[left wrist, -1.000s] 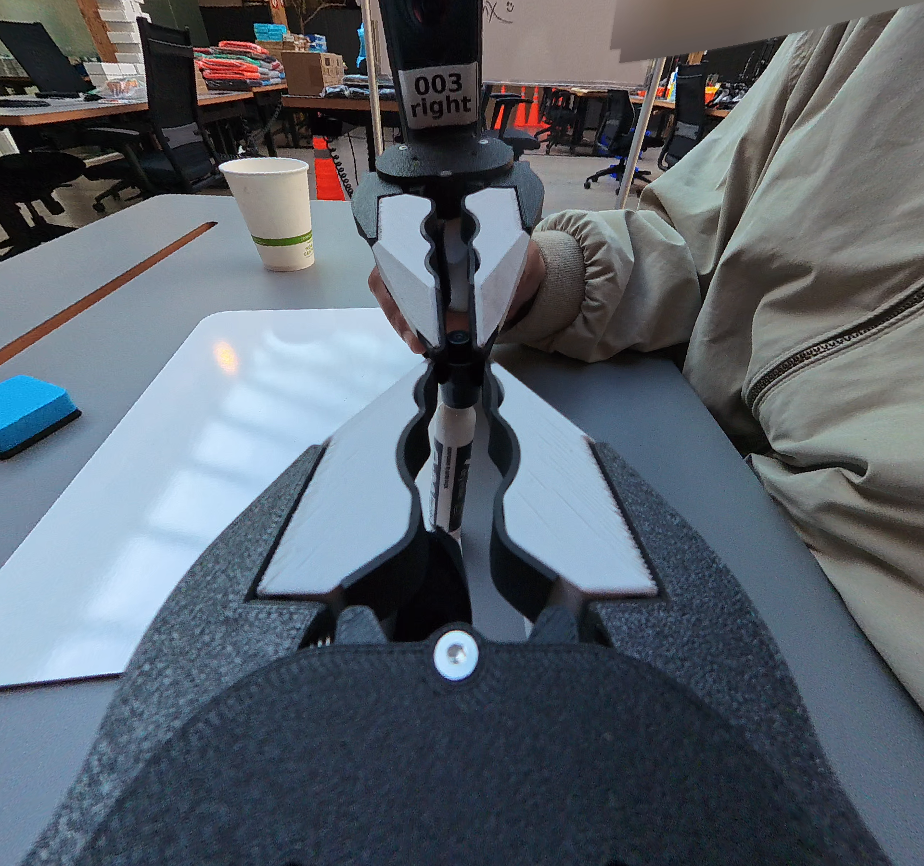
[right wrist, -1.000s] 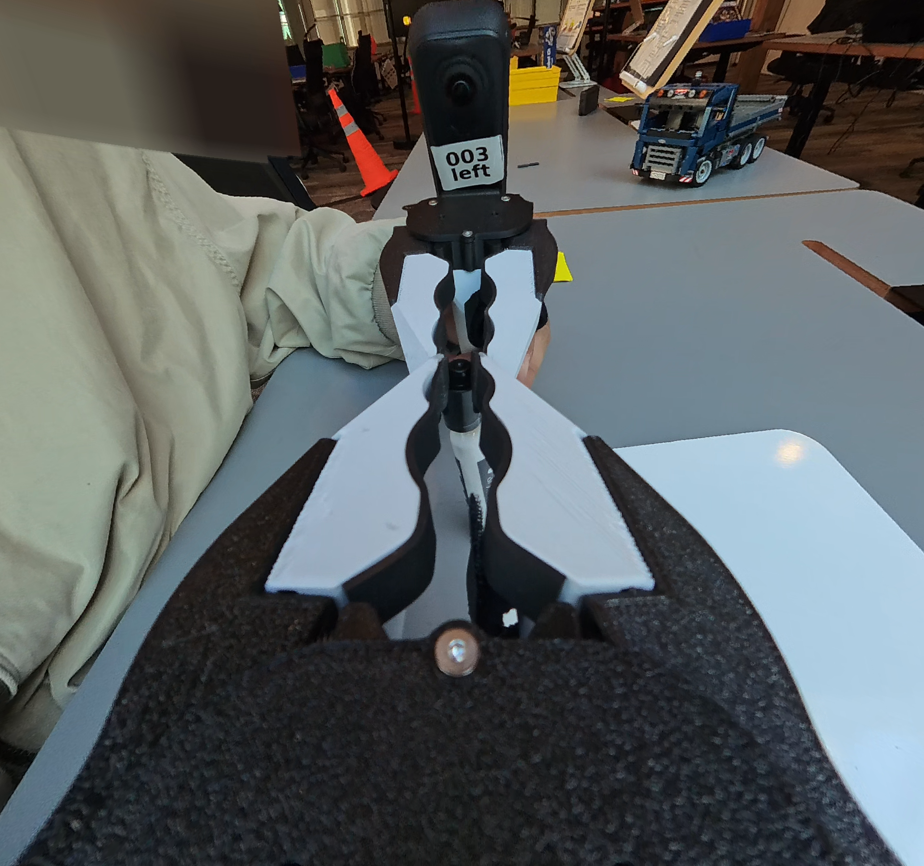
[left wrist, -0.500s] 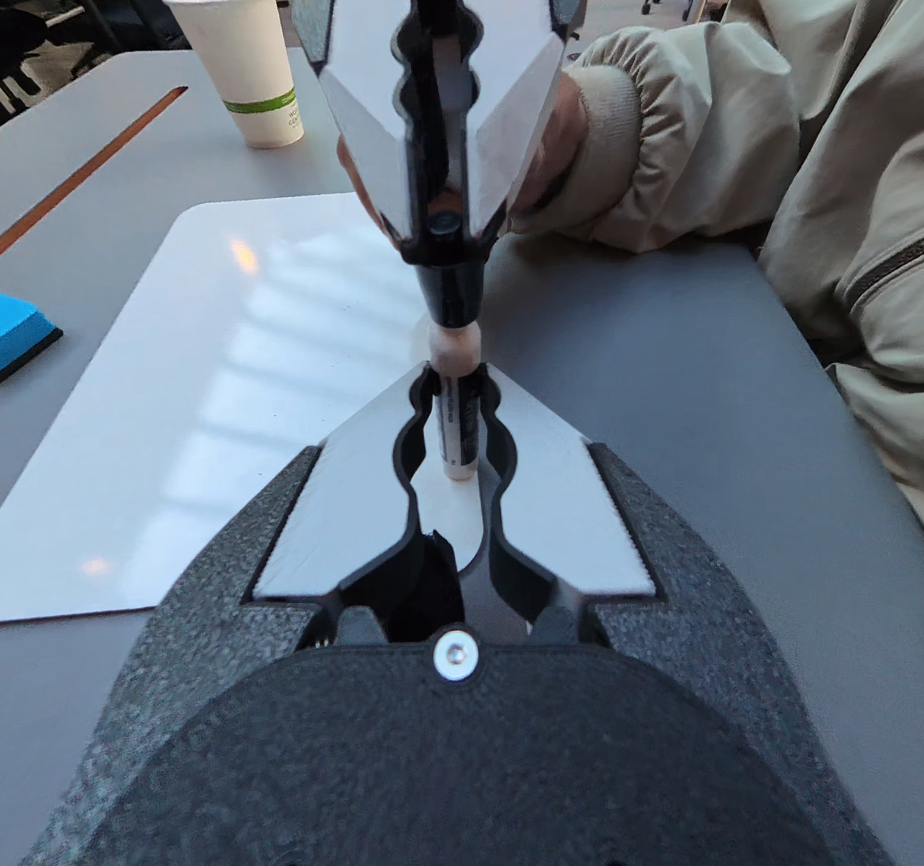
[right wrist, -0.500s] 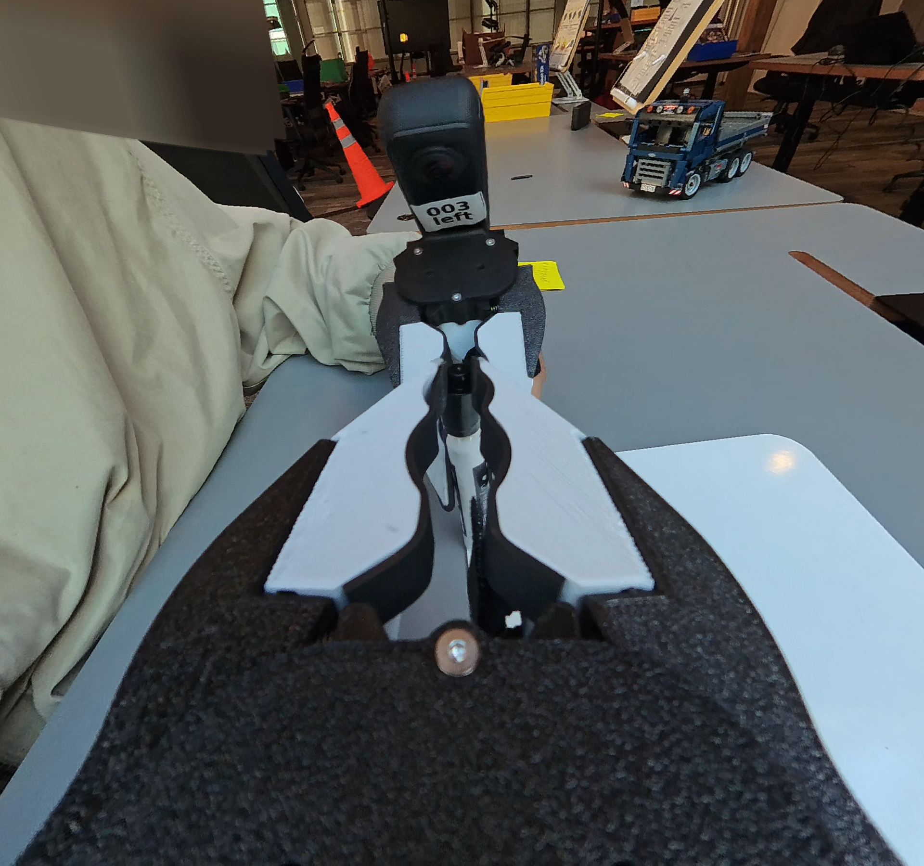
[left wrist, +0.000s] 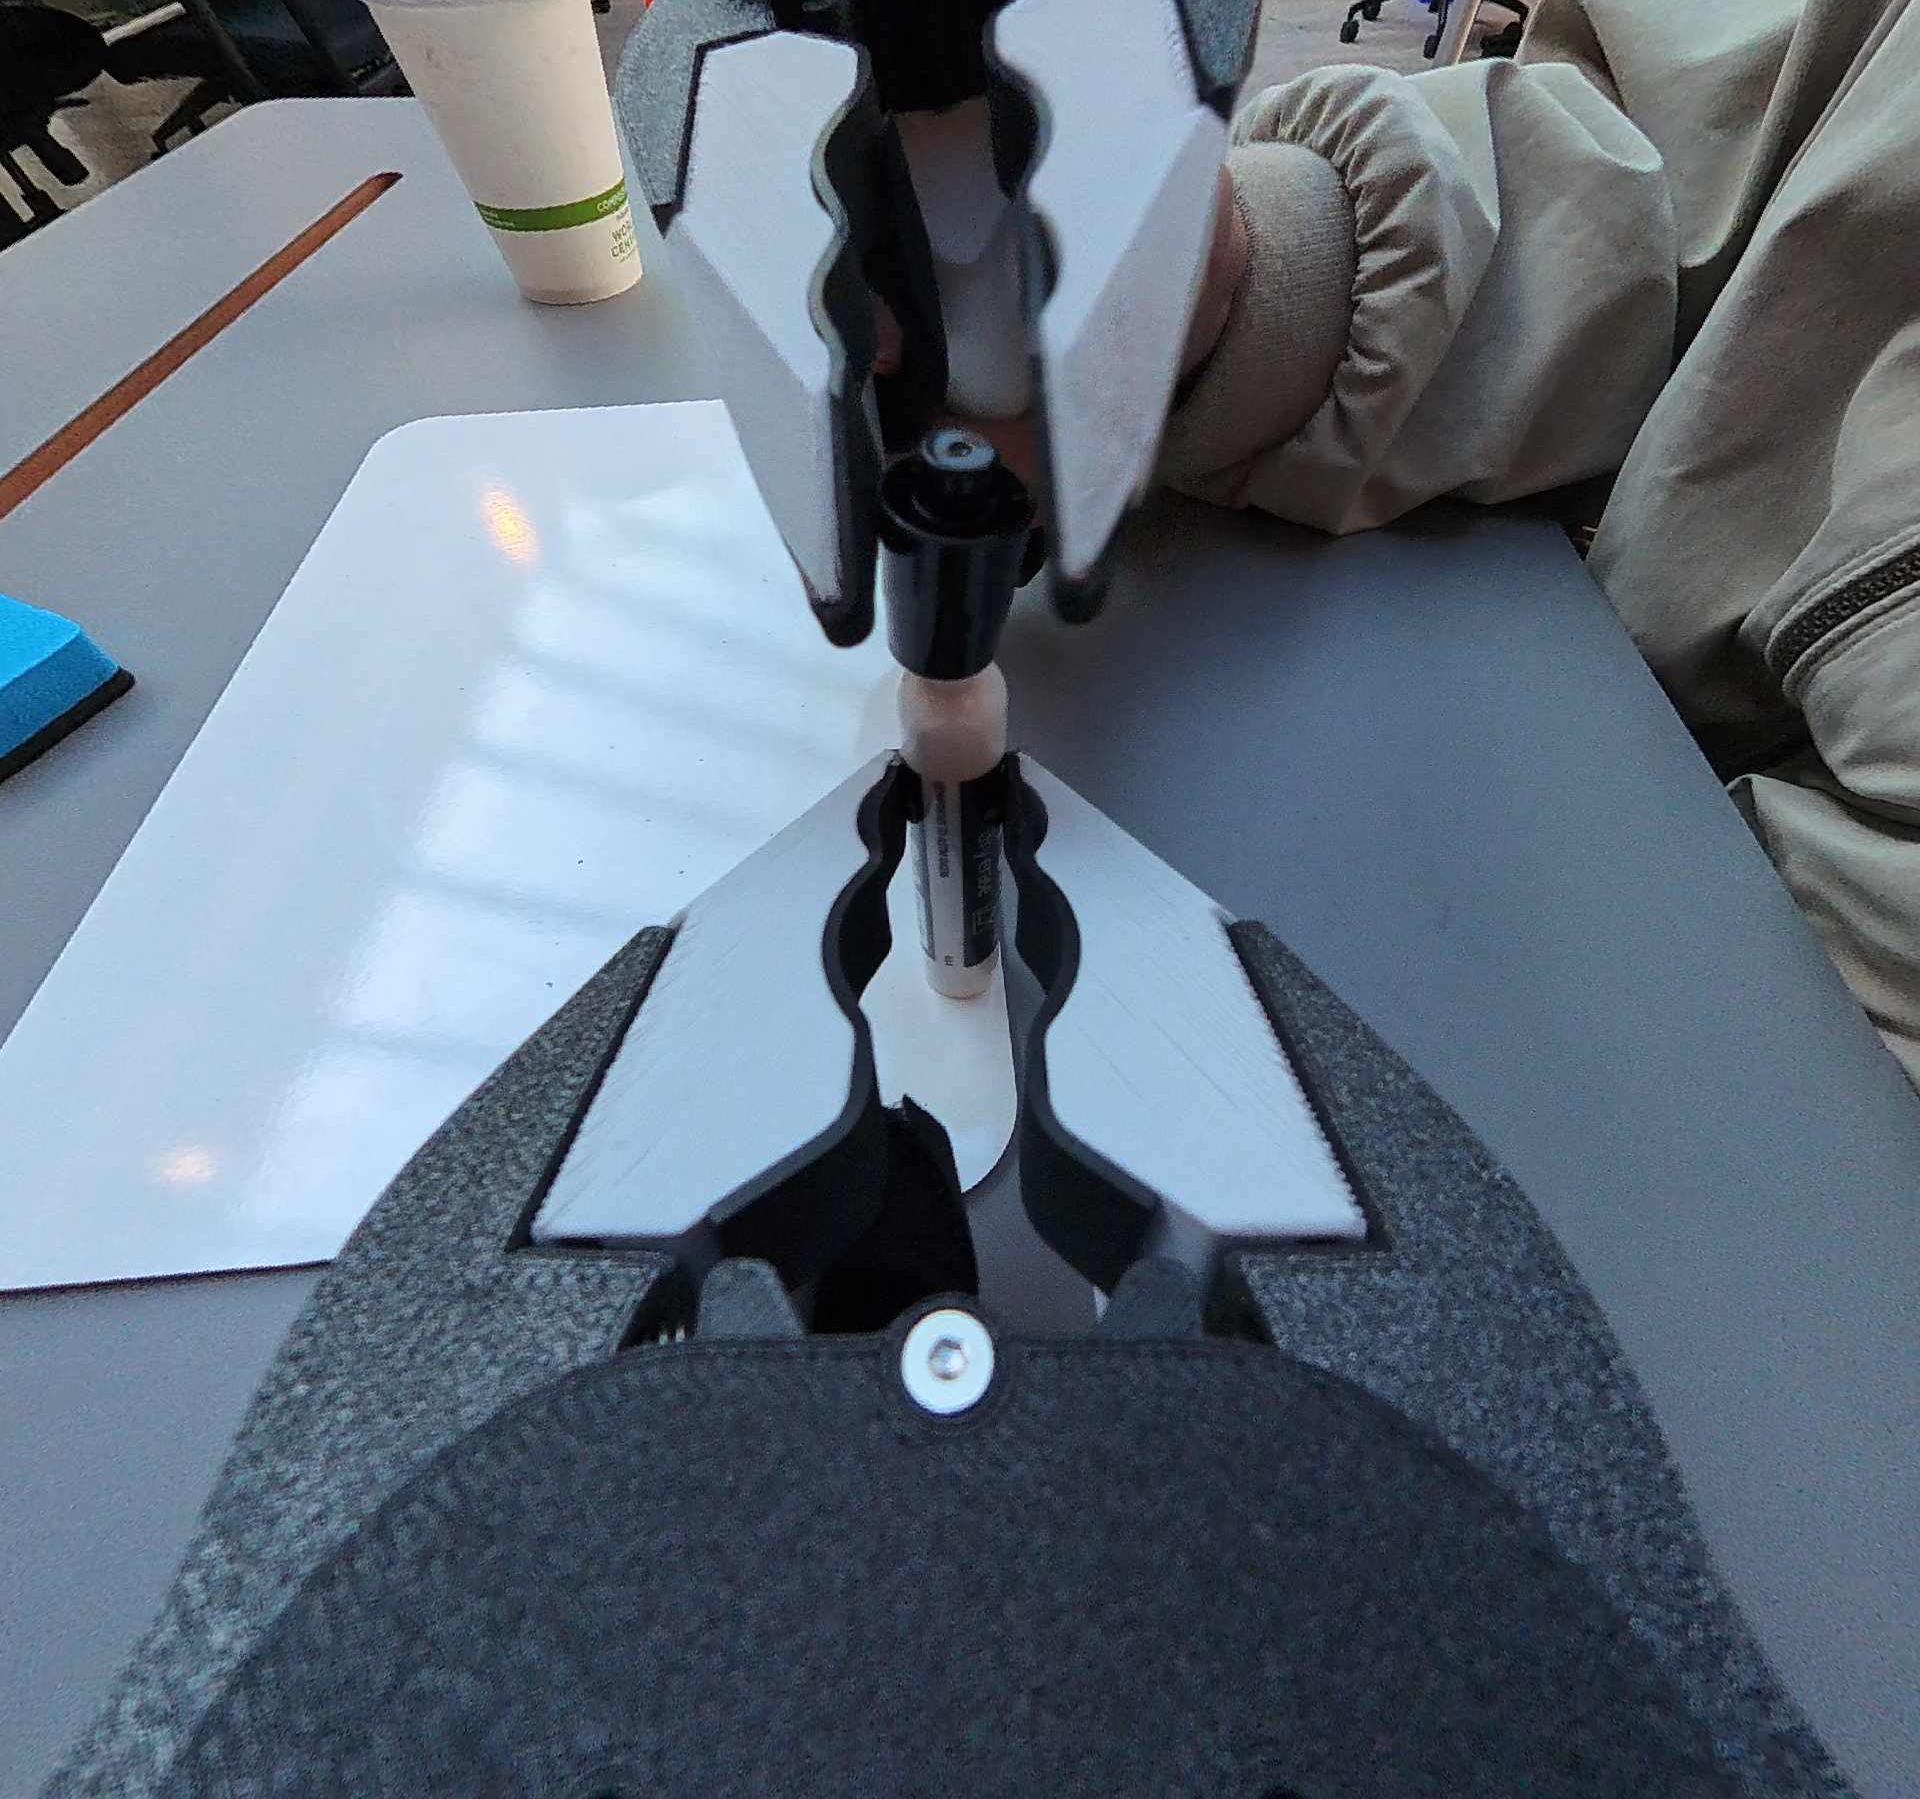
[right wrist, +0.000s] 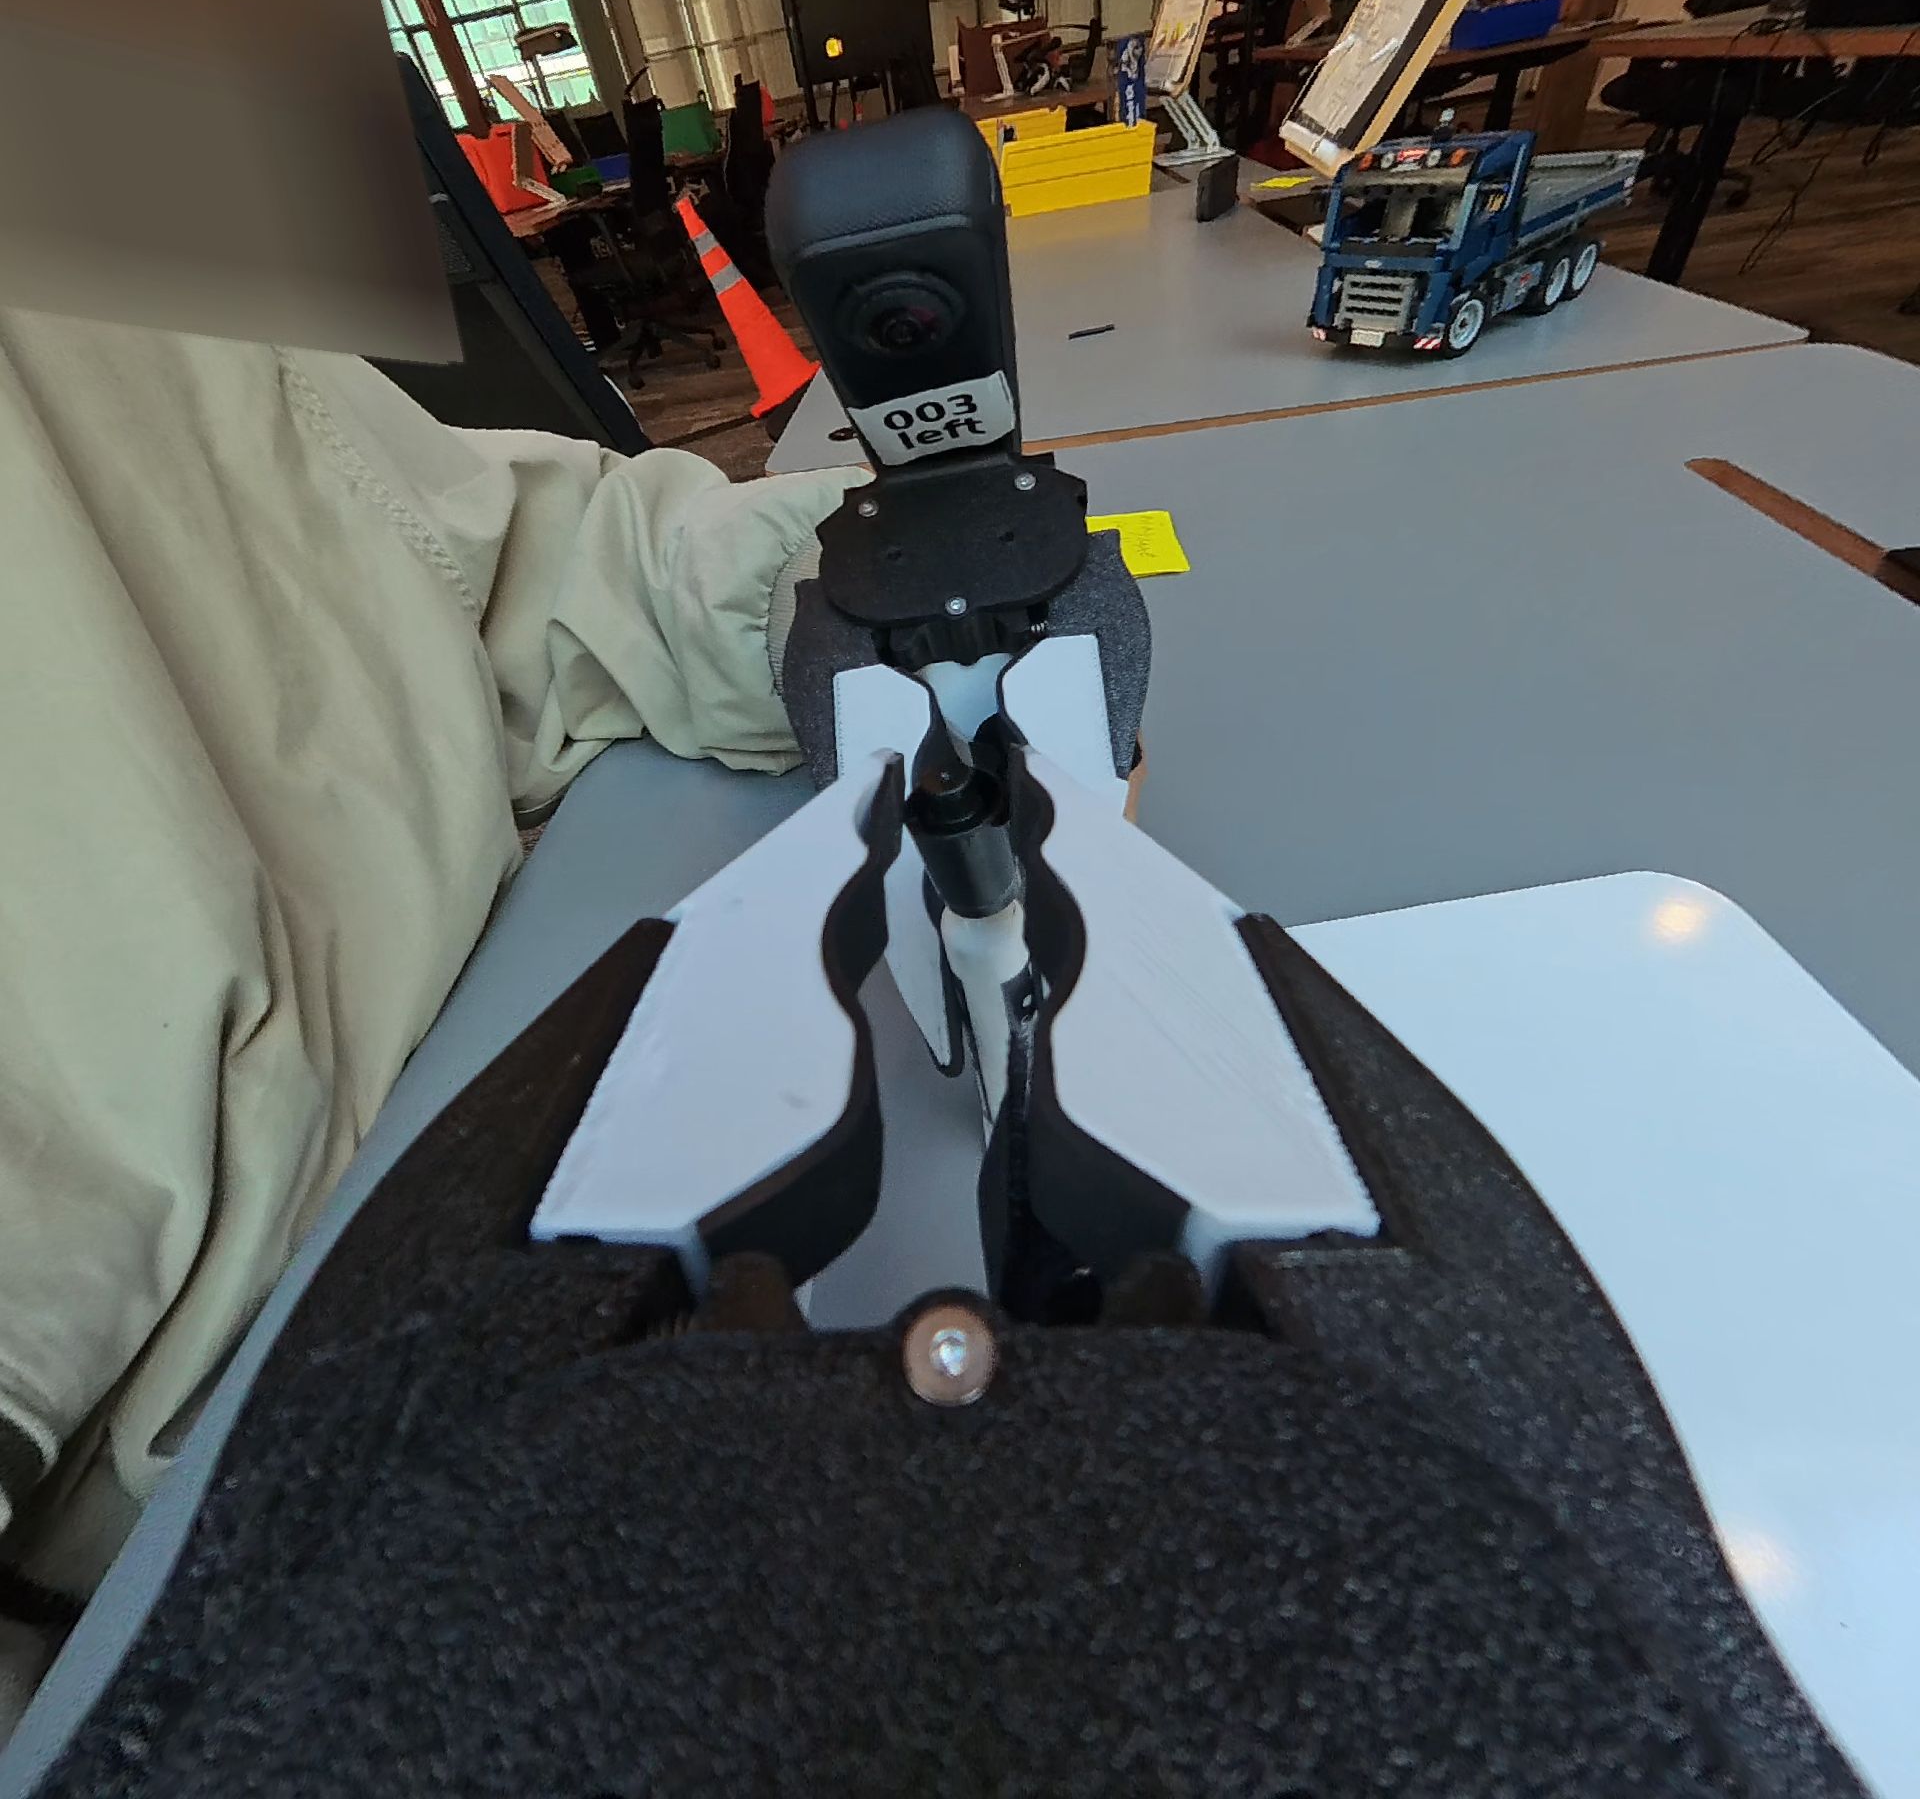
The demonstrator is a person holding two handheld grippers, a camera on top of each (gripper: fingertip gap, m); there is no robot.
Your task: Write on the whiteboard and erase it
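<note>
Left wrist view, left to right:

1. A blue eraser (left wrist: 42,679) lies at 9 o'clock on the grey table (left wrist: 1403,866), well apart from both tools.
2. A white board (left wrist: 416,814) lies flat from 9 o'clock toward centre. Its near corner reaches under my left fingers.
3. A paper cup (left wrist: 520,118) stands upright at 11 o'clock, beyond the board and off it.
4. My left gripper (left wrist: 954,778) is closed narrow on the white barrel of a marker (left wrist: 956,897), gripping close to the fingertips. The marker runs along the fingers toward 12 o'clock, with its blunt end between them. I judge that this grip leaves the capped end free of my left fingers.
5. The black cap (left wrist: 940,596) projects at 12 o'clock, just past the left fingertips. A pale neck shows between cap and barrel.
6. My right gripper (left wrist: 958,606) comes in from 12 o'clock, facing the left one. Its fingers stand apart, one on each side of the cap, with a gap visible on both sides. It holds nothing.
7. A beige sleeve (left wrist: 1403,295) fills 1 to 3 o'clock behind the right gripper.

Right wrist view: the cap sits at 12 o'clock between the parted fingertips. I cannot tell whether either finger touches it. A yellow note (right wrist: 1138,544) lies on the table at 1 o'clock, and a toy truck (right wrist: 1455,243) stands beyond it on the next table.
</note>
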